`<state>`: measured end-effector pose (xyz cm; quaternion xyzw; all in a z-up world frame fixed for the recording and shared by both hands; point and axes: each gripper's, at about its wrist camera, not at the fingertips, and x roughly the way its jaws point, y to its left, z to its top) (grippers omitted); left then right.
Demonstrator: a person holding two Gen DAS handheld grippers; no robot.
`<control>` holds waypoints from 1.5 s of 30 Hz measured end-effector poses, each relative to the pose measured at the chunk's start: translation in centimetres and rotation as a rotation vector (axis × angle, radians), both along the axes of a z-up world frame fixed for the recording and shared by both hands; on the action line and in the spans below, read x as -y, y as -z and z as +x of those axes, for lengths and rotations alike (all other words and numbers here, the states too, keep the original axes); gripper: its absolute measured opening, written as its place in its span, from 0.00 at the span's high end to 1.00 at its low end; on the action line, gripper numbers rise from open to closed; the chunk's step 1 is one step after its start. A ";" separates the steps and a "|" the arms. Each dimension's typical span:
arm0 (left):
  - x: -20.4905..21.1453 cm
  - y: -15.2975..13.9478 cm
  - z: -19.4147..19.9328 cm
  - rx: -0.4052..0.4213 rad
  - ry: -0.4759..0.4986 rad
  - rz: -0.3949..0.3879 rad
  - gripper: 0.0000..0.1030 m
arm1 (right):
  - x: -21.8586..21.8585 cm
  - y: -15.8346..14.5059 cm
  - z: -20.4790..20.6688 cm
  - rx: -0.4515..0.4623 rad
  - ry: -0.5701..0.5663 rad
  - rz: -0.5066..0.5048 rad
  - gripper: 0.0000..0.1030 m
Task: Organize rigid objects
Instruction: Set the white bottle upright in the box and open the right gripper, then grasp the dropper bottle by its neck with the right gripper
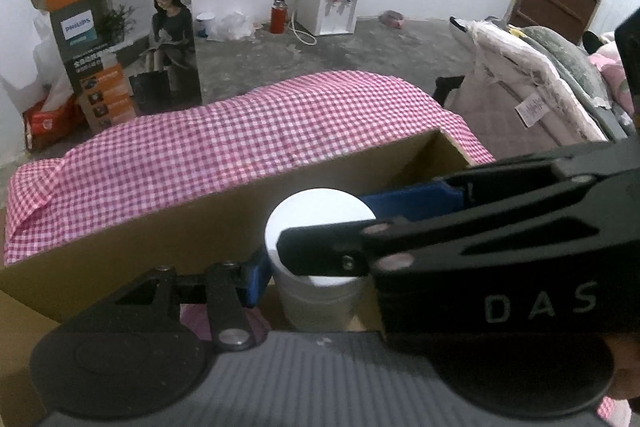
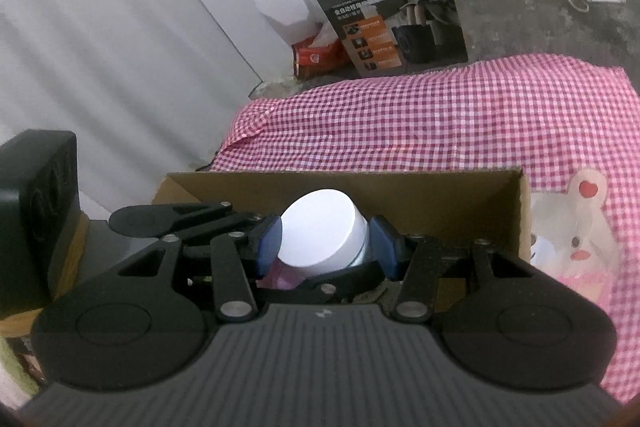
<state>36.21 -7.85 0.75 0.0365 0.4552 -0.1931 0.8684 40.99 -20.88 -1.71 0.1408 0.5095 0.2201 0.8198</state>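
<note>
White-lidded, the round translucent plastic jar (image 2: 324,227) is the thing in hand. It hangs tilted just inside the open top of the brown cardboard box (image 2: 440,203), below the rim of the far wall, and it does not appear to rest on the floor of the box.

The right tongs (image 2: 326,247) pinch it, with one blue pad on each side of the lid. The left tongs (image 1: 312,287) come in from the left with one blue pad (image 1: 256,279) lying against the jar's side. Their other finger is hidden under the right tongs, so I cannot tell whether they grip the jar or merely stand beside it.

Something pink lies below the jar in the box, too hidden to name. It suggests that at least one item is already stowed.

The box stands at the near edge of the surface, on a pink-and-white checked cloth (image 2: 440,115). The stretch of cloth beyond the box shows nothing loose on it. Just right of the box sits a pale plush bunny figure (image 2: 576,227), which is outside the box and looks soft rather than rigid.

By my reading, the task is well along. The jar has reached the box but is not yet set down and let go, so lowering it, righting it and releasing it remain. Whether more rigid things wait near the camera or off to the sides, these views do not show.
</note>
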 end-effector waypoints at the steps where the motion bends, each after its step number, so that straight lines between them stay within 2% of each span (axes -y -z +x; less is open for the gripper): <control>1: 0.0 0.0 -0.1 -0.007 0.002 -0.003 0.46 | -0.1 0.0 0.1 0.006 -0.005 -0.009 0.52; 4: 0.4 -0.2 -0.4 -0.003 0.012 -0.004 0.36 | -0.1 -0.4 -0.3 0.005 -0.009 -0.018 0.50; 9: 0.2 -1.6 -1.3 0.023 0.009 -0.006 0.23 | 0.5 -1.9 -1.2 0.032 -0.003 -0.030 0.37; 16: -1.7 -5.2 -4.2 0.077 0.000 -0.047 0.18 | 2.2 -6.9 -4.7 0.125 0.027 -0.007 0.31; 23: -5.5 -10.4 -11.2 0.215 -0.013 -0.078 0.14 | 4.0 -13.8 -11.8 0.270 0.021 0.032 0.26; 28: -8.1 -11.8 -17.6 0.276 -0.039 -0.100 0.10 | 4.7 -16.5 -17.9 0.332 0.009 0.080 0.23; 31: -9.6 -11.1 -21.1 0.274 -0.068 -0.126 0.10 | 4.5 -16.2 -21.2 0.327 0.001 0.108 0.23; 34: -10.3 -9.1 -24.3 0.256 -0.094 -0.134 0.10 | 3.9 -14.4 -24.2 0.296 -0.004 0.139 0.23; 40: -9.2 -4.9 -28.4 0.247 -0.086 -0.036 0.10 | 1.5 -9.4 -27.9 0.206 -0.008 0.171 0.23; 45: -7.8 -1.3 -29.4 0.209 -0.068 0.025 0.11 | -1.0 -5.5 -29.2 0.120 -0.023 0.178 0.25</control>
